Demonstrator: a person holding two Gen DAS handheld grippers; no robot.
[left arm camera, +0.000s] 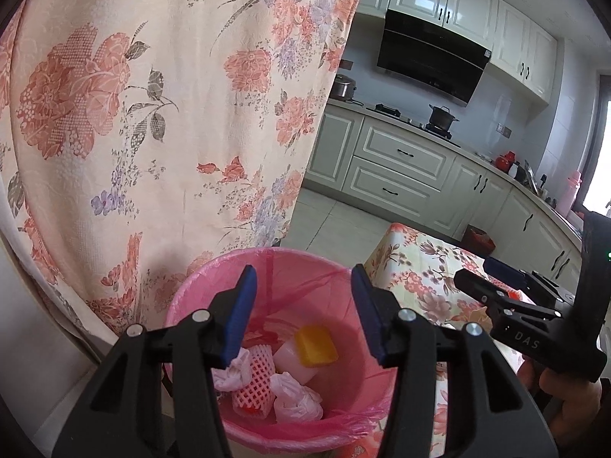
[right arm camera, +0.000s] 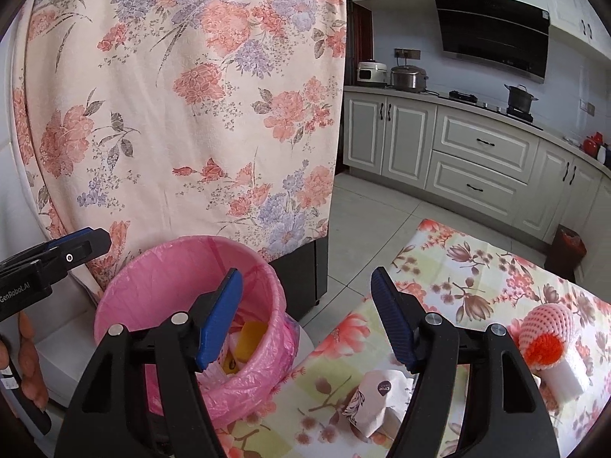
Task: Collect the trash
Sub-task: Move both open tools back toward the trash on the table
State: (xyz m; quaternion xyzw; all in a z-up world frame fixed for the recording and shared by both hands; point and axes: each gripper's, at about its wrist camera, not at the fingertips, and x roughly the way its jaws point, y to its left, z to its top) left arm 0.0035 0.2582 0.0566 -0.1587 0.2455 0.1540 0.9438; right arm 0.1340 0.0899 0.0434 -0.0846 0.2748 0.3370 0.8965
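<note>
A pink-lined bin (left arm camera: 191, 290) stands under my left gripper (left arm camera: 303, 269), which is open with nothing between its fingers. In the bin lie a white piece with a yellow cap (left arm camera: 315, 345), a pink foam net (left arm camera: 256, 385) and crumpled tissues (left arm camera: 296, 397). My right gripper (right arm camera: 305, 271) is open and empty, hanging over the gap between the bin (right arm camera: 126, 286) and the floral-clothed table (right arm camera: 477, 267). On the table lie a crumpled paper packet (right arm camera: 376, 400), a foam net around something orange (right arm camera: 546, 332) and a white block (right arm camera: 565, 378). Each gripper shows in the other's view: the right gripper (left arm camera: 475, 271) and the left gripper (right arm camera: 91, 242).
A tall floral cloth (left arm camera: 152, 114) hangs over something just behind the bin. Tiled floor (right arm camera: 366, 221) runs to the kitchen cabinets (right arm camera: 477, 145). A small dark bin (right arm camera: 569, 246) sits on the floor beyond the table.
</note>
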